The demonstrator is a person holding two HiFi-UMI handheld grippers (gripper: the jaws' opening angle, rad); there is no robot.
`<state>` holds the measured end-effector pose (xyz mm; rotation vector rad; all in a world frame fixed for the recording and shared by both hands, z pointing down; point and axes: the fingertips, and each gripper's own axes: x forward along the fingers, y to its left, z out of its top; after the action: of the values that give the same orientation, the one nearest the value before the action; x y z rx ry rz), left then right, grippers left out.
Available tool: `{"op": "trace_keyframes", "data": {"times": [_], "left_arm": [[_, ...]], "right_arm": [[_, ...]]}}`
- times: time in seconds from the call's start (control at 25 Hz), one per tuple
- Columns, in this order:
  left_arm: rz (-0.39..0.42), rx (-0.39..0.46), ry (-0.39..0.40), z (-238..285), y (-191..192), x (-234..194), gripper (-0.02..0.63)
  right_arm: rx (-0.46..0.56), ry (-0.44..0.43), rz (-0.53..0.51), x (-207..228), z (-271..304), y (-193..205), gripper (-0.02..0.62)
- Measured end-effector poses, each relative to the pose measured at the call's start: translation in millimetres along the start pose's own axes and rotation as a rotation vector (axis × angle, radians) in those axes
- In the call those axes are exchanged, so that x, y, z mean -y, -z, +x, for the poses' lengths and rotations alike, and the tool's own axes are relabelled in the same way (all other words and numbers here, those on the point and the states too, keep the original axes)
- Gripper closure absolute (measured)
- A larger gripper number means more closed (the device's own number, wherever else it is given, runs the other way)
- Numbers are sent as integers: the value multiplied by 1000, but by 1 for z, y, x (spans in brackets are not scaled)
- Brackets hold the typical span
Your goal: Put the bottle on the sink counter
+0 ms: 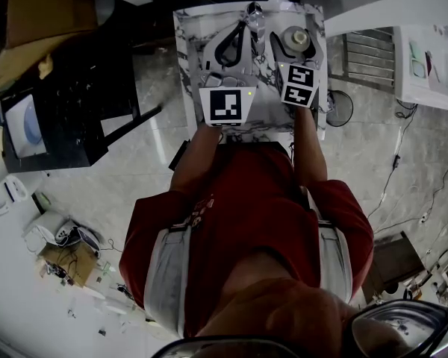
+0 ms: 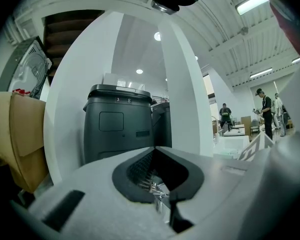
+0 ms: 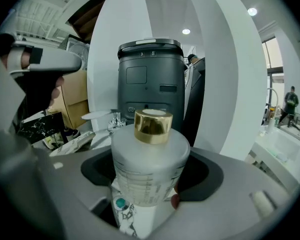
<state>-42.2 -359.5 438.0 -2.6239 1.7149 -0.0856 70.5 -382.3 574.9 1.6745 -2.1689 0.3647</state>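
The right gripper (image 3: 149,204) clamps the gold-capped frosted bottle (image 3: 150,164) above the marble sink counter (image 1: 188,36) at twelve o'clock. The left gripper (image 2: 160,194) has its jaws together, empty. Next, the bottle likely needs setting down upright, then releasing.

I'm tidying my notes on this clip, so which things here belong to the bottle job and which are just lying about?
In the job: bottle, right gripper holding it, sink counter.
Lying about: dark grey unit, floor fan, cardboard box.

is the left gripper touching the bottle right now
Apart. The head view shows the bottle sitting between the right gripper's fingers, with bare counter separating it from the left gripper; the left gripper view shows no bottle.
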Motion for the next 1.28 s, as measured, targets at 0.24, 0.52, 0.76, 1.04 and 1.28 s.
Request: {"op": "trace_keyframes", "data": {"times": [0.24, 0.52, 0.76, 1.04, 1.28], "left_arm": [[-1, 12, -2, 5, 2, -3, 604], [-19, 0, -3, 11, 9, -7, 604], [-21, -1, -8, 15, 14, -12, 604], [-34, -8, -15, 20, 18, -16, 604], [-32, -28, -13, 22, 24, -17, 604]], "right_arm": [[-52, 10, 2, 4, 16, 23, 245], [-83, 13, 3, 6, 40, 38, 245], [-110, 19, 9, 10, 54, 49, 245], [-117, 27, 1, 16, 68, 55, 245], [-132, 34, -4, 17, 79, 62, 245]]}}
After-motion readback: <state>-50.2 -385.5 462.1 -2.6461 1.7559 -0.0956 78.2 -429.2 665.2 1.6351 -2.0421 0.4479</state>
